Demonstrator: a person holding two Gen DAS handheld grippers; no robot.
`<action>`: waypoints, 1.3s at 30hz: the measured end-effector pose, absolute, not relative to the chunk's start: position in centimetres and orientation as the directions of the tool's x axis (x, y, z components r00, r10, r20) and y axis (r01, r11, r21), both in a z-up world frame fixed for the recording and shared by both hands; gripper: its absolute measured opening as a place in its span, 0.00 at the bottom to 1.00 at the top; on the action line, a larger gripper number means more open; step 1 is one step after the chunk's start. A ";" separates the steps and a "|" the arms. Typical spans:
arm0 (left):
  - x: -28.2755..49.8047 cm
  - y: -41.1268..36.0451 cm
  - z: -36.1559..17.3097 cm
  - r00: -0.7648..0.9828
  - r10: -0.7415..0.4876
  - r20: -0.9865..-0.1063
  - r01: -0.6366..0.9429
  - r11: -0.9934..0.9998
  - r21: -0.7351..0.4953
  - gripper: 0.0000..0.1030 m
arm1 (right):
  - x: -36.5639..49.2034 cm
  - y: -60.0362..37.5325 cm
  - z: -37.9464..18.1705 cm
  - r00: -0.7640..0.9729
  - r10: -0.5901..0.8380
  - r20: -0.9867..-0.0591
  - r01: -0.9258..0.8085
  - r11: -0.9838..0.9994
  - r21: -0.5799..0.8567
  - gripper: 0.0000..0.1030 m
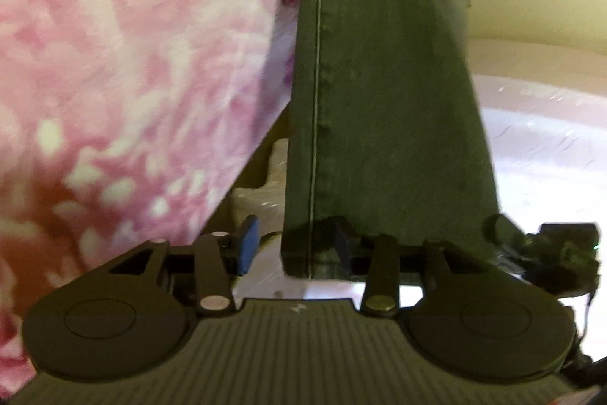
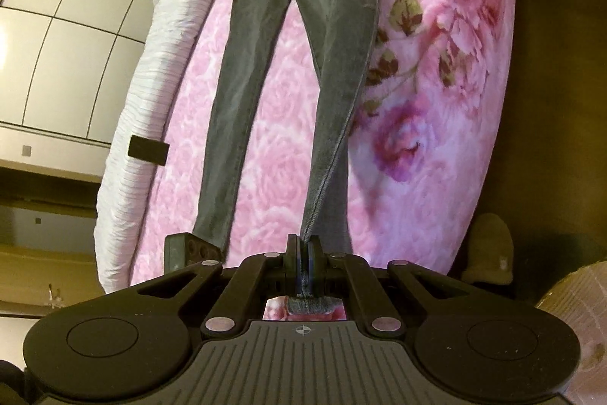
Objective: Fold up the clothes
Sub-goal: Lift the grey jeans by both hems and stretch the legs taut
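Dark grey jeans [image 2: 296,37] lie full length down the middle of the frame on the pink floral bedspread [image 2: 436,63]; right gripper [image 2: 303,249] pinches one hem; left gripper [image 1: 294,241] gapes around the other — heavy, floppy denim, best held at hems.

Left gripper [image 1: 294,245] seen with jaws spread wide; blue pad [image 1: 248,243] exposed on left finger. Dark grey jeans leg [image 1: 379,101] draped between fingers, hem partly covering right pad. Pink floral blanket [image 1: 132,63] blurred at left.
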State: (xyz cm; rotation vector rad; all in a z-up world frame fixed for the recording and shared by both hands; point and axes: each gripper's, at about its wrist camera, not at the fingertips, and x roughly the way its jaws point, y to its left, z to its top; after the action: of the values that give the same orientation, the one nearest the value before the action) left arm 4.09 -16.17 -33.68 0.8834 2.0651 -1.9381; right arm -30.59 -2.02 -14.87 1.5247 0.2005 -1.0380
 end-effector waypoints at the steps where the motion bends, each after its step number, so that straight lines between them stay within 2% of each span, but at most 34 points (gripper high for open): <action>1: 4.0 -16.2 -33.8 -0.816 0.293 -0.498 0.517 -0.015 -0.856 0.41 | -30.9 -1.9 -14.9 0.583 -0.428 -0.690 0.645 -0.272 0.714 0.02; 4: 3.7 -16.4 -34.3 -0.843 0.295 -0.449 0.475 0.019 -0.880 0.41 | -31.9 -1.4 -14.9 0.575 -0.447 -0.685 0.628 -0.295 0.720 0.02; 7: 2.8 -16.3 -34.9 -0.870 0.330 -0.366 0.408 0.065 -0.911 0.36 | -32.7 -0.9 -15.0 0.568 -0.460 -0.683 0.617 -0.313 0.723 0.02; 8: 2.6 -16.3 -34.8 -0.866 0.335 -0.370 0.409 0.050 -0.911 0.30 | -32.9 -0.9 -15.0 0.564 -0.462 -0.685 0.618 -0.313 0.721 0.02; 9: 2.4 -16.2 -34.6 -0.863 0.339 -0.374 0.409 0.035 -0.912 0.11 | -33.0 -0.8 -15.0 0.559 -0.465 -0.687 0.621 -0.313 0.718 0.02; 10: 2.2 -16.2 -34.5 -0.859 0.343 -0.379 0.410 0.020 -0.912 0.02 | -33.1 -0.8 -15.0 0.553 -0.465 -0.692 0.628 -0.313 0.712 0.02; 12: 2.6 -16.4 -33.3 -0.849 0.331 -0.411 0.426 -0.030 -0.904 0.00 | -33.4 -0.7 -15.1 0.537 -0.461 -0.707 0.648 -0.312 0.695 0.02; 19: 8.7 -17.4 -24.0 -0.833 0.173 -0.526 0.482 -0.240 -0.843 0.00 | -32.0 -0.7 -16.1 0.555 -0.430 -0.712 0.668 -0.280 0.690 0.02; 22: 9.1 -17.8 -24.6 -0.783 0.140 -0.606 0.558 -0.273 -0.784 0.00 | -29.4 -1.2 -18.2 0.578 -0.381 -0.722 0.692 -0.239 0.681 0.02; 26: 10.2 -18.1 -29.0 -0.690 0.140 -0.710 0.667 -0.258 -0.699 0.00 | -26.3 -1.7 -24.1 0.600 -0.303 -0.740 0.697 -0.255 0.670 0.02; 31: 10.0 -18.5 -32.1 -0.658 0.150 -0.738 0.703 -0.229 -0.673 0.01 | -24.9 -1.9 -28.3 0.578 -0.254 -0.776 0.740 -0.239 0.629 0.02; 35: 8.9 -17.8 -31.9 -0.575 0.180 -0.798 0.747 -0.284 -0.602 0.07 | -25.6 -1.8 -28.2 0.538 -0.211 -0.816 0.778 -0.251 0.577 0.05; 39: 9.7 -17.8 -28.4 -0.529 0.131 -0.839 0.780 -0.314 -0.541 0.09 | -26.4 -2.2 -25.1 0.438 -0.162 -0.884 0.862 -0.203 0.465 0.06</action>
State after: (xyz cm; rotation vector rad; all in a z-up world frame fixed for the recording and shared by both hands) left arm 9.74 -17.75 -28.37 1.1653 1.4717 -1.8948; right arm -26.37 -2.18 -25.10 1.4823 0.6521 -1.0611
